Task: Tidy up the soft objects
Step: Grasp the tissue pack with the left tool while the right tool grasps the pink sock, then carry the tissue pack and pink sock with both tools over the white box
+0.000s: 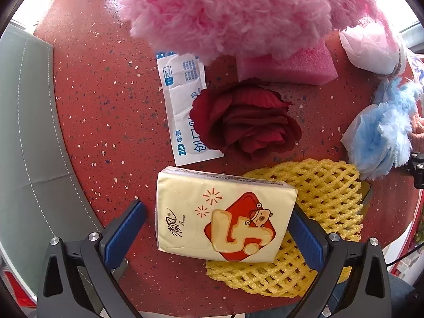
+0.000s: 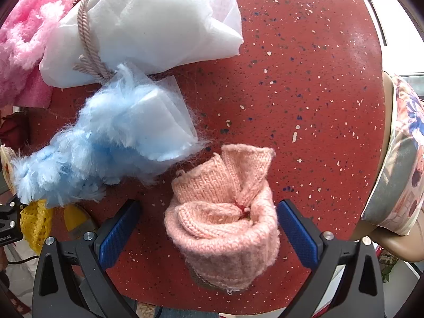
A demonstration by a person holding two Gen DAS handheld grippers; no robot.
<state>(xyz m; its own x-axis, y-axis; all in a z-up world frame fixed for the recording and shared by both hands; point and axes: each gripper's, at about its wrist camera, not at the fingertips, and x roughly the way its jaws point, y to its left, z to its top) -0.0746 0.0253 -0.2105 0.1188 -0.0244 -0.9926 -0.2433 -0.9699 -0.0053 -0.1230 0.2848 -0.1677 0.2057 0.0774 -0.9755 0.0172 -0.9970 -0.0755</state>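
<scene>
- Worktop [image 1: 106,100]: a round red slab with pale speckles carries every soft thing; none of them sits in a container.
- White fabric bundle [image 2: 148,23], tied with a beige cord [image 2: 87,47], lies at 11 o'clock in the right wrist view; its inside cannot be seen.
- Left claw [image 1: 220,228] is spread wide around a pale yellow tissue pack [image 1: 225,217]. The right pad touches the pack's edge and the left pad stands apart from it.
- The tissue pack rests partly on a yellow foam net [image 1: 318,193], which spreads out toward 4 o'clock.
- At 12 o'clock from the pack lies a dark red fabric rose [image 1: 246,119], overlapping a white plaster packet [image 1: 180,100].
- Further toward 12 o'clock sit a pink sponge [image 1: 288,66] and a big pink fluffy item [image 1: 225,13].
- Right claw [image 2: 209,233] is spread wide on both sides of a peach knitted piece [image 2: 225,217], with its pads clear of the wool.
- Blue fluffy tuft [image 2: 106,143] lies at 10 o'clock from the knitted piece.
- Bare worktop fills the right wrist view from 12 to 3 o'clock.
- A grey stitched seat [image 1: 29,132] borders the rim at 9 o'clock in the left wrist view; a printed cushion [image 2: 397,159] sits beyond the rim at 3 o'clock in the right.
</scene>
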